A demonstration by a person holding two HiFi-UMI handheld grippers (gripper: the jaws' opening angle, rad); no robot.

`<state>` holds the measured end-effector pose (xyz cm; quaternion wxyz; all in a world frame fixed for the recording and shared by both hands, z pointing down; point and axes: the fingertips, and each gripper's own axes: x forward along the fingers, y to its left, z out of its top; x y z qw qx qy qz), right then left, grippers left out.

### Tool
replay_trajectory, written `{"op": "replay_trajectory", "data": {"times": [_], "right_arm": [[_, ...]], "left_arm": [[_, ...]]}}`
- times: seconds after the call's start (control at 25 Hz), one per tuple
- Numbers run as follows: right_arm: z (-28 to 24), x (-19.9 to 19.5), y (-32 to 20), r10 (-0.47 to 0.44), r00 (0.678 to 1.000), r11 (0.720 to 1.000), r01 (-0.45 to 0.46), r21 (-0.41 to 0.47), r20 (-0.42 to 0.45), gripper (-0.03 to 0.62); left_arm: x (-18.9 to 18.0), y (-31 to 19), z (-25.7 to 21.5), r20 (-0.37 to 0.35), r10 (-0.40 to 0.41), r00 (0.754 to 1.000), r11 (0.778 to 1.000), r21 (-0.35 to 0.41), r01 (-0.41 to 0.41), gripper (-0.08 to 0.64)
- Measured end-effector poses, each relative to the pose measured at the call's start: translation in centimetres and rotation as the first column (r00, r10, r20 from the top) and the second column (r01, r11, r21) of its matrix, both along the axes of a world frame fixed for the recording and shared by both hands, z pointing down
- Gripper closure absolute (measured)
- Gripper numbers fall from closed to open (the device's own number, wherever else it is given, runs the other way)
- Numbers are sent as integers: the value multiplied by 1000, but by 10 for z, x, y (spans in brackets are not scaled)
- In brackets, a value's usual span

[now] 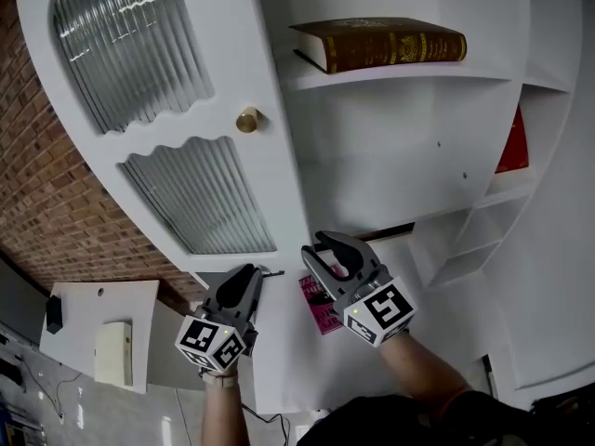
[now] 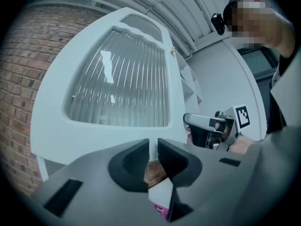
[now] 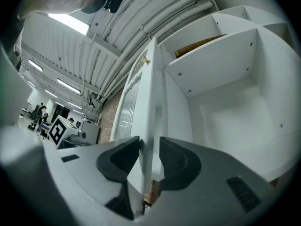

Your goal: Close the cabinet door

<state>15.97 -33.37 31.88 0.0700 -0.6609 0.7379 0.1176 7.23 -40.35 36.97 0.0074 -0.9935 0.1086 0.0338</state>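
Right gripper view: right gripper (image 3: 149,147) has its jaws apart, straddling the free edge of the cabinet door (image 3: 151,88), no pinch. Door hangs wide open. Left gripper (image 1: 249,275) sits slightly open, empty, at the door's bottom corner. Risk imo: loose jaws slip off mid-swing.

A white cabinet (image 1: 390,156) with a ribbed-glass door (image 1: 200,198) and a book (image 1: 390,45) inside stands against a bare brick wall (image 1: 37,184) in what appears to be a workshop hall, beneath a ribbed metal roof (image 3: 51,39) carrying pipes (image 3: 141,13) and strip lights (image 3: 70,84)
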Motion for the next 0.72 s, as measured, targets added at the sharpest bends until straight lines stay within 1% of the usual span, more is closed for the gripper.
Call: {"op": "replay_trajectory", "data": {"times": [0.32,0.72], "right_arm": [[0,11,-10,50,999,999,-50,-4,2,453],[1,24,-25,80,997,997,-80,-4,17,453]], "left_arm": [[7,-8,0,-2,36,999,999,2,-36,503],[15,-17,1,-3,66,998,998,6,-66,506]]}}
